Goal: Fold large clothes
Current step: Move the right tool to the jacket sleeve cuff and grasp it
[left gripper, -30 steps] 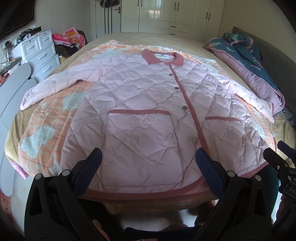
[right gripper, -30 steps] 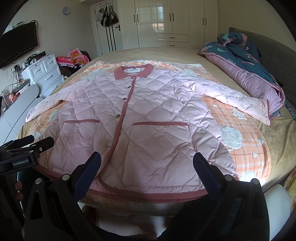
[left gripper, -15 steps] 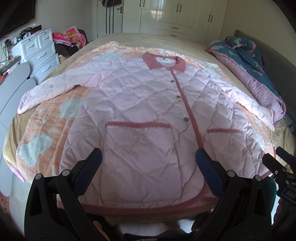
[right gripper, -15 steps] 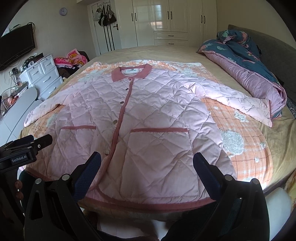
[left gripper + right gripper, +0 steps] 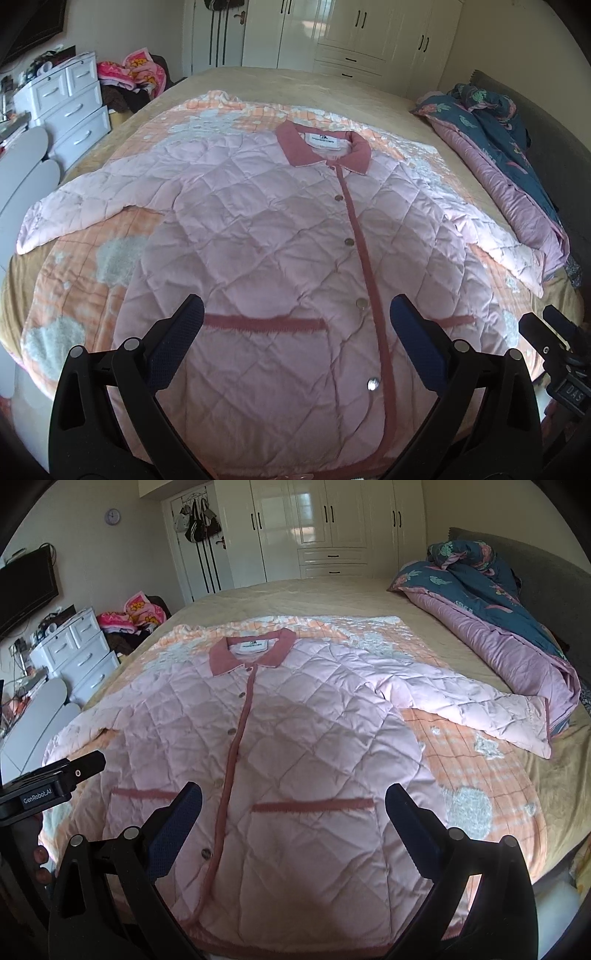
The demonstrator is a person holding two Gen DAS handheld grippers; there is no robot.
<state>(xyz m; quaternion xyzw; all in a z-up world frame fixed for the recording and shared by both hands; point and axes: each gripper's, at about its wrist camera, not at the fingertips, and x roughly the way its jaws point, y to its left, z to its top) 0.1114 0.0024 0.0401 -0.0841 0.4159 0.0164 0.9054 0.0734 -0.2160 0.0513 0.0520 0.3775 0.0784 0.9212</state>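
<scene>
A large pink quilted jacket (image 5: 280, 243) (image 5: 295, 746) with a dark-pink collar, placket and pocket trims lies flat and buttoned on the bed, collar away from me, both sleeves spread out to the sides. My left gripper (image 5: 295, 317) hovers open above the jacket's lower left pocket, holding nothing. My right gripper (image 5: 291, 801) hovers open above the lower right pocket, also holding nothing. Each gripper shows at the edge of the other's view: the right gripper (image 5: 554, 339) and the left gripper (image 5: 51, 782).
An orange checked blanket (image 5: 81, 280) lies under the jacket on the beige bed (image 5: 295, 594). A rolled blue-and-purple quilt (image 5: 498, 627) runs along the right side by a dark headboard. White drawers (image 5: 70, 107) stand left; wardrobes (image 5: 325, 524) stand at the back.
Both grippers have moved forward over the jacket: the hem has slid from ahead of the fingers to under them, and the pockets now sit at the fingertips. Both stay open.
</scene>
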